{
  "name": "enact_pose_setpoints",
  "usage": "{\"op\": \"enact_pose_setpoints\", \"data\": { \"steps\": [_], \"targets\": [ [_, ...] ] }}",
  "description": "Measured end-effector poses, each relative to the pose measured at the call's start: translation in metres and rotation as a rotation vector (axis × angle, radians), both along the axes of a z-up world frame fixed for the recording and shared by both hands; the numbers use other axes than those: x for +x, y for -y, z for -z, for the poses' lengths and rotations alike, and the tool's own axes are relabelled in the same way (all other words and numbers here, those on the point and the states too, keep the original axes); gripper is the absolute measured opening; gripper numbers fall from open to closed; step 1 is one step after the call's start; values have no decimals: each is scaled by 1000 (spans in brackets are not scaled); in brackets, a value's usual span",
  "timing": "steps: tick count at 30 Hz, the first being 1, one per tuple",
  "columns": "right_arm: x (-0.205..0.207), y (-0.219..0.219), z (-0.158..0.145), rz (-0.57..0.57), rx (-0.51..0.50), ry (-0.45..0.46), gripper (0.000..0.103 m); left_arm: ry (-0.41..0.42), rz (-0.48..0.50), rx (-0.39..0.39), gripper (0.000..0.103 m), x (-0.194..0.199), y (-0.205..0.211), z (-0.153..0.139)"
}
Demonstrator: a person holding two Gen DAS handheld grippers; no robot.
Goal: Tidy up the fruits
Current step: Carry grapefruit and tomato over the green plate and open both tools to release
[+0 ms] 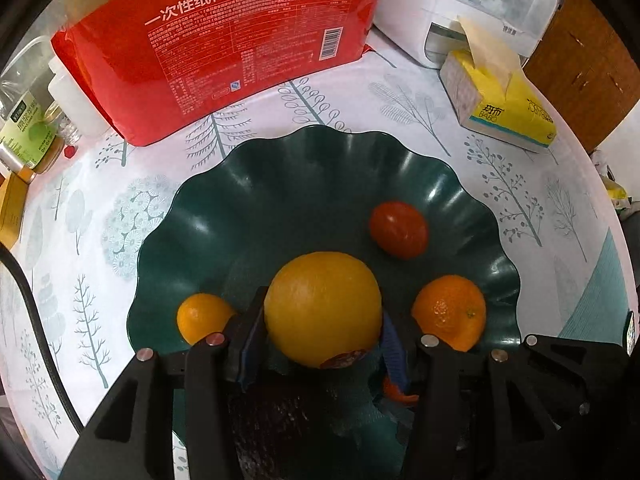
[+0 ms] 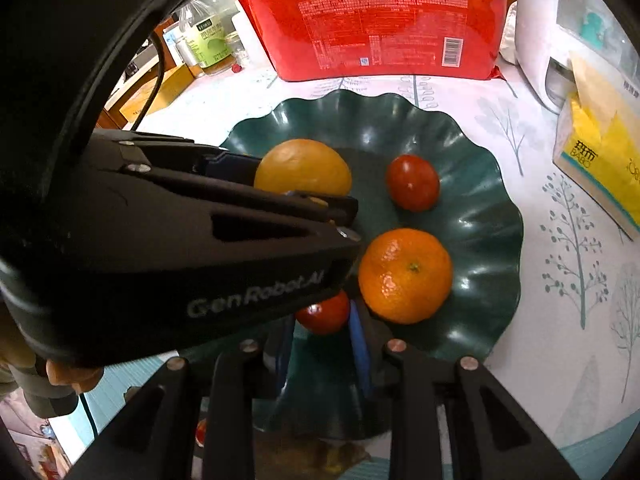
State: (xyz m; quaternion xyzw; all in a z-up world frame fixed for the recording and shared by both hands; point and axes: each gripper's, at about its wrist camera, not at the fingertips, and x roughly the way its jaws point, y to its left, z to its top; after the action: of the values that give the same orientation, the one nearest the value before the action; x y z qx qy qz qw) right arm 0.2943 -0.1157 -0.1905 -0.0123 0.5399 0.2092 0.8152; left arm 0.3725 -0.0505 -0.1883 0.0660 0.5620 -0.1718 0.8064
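Observation:
A dark green wavy bowl (image 1: 304,184) (image 2: 476,184) sits on the tree-print tablecloth. My left gripper (image 1: 322,344) is shut on a large yellow-orange orange (image 1: 323,307) (image 2: 303,168) over the bowl. In the bowl lie a small orange (image 1: 202,316), a mandarin (image 1: 450,312) (image 2: 405,275) and a red tomato (image 1: 398,230) (image 2: 413,183). My right gripper (image 2: 322,320) is shut on a second red tomato (image 2: 324,314) at the bowl's near edge. The left gripper's body (image 2: 180,240) crosses the right wrist view and hides the bowl's left side.
A red paper-cup bag (image 1: 224,48) (image 2: 376,20) stands behind the bowl. A yellow tissue pack (image 1: 500,104) (image 2: 600,160) and a white appliance (image 1: 480,4) are at the right. Bottles (image 1: 28,128) (image 2: 208,40) stand at the far left.

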Motion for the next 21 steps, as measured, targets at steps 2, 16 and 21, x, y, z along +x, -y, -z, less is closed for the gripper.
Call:
{"op": "enact_pose_setpoints", "data": {
  "steps": [2, 16, 21],
  "targets": [
    [-1, 0, 0, 4, 10, 1, 28, -1, -1, 4, 54, 0, 0, 0],
    [-1, 8, -11, 26, 54, 6, 34, 51, 2, -23, 80, -13, -1, -31],
    [-7, 10, -23, 30, 53, 31, 34, 64, 0, -32, 80, -20, -5, -42]
  ]
}}
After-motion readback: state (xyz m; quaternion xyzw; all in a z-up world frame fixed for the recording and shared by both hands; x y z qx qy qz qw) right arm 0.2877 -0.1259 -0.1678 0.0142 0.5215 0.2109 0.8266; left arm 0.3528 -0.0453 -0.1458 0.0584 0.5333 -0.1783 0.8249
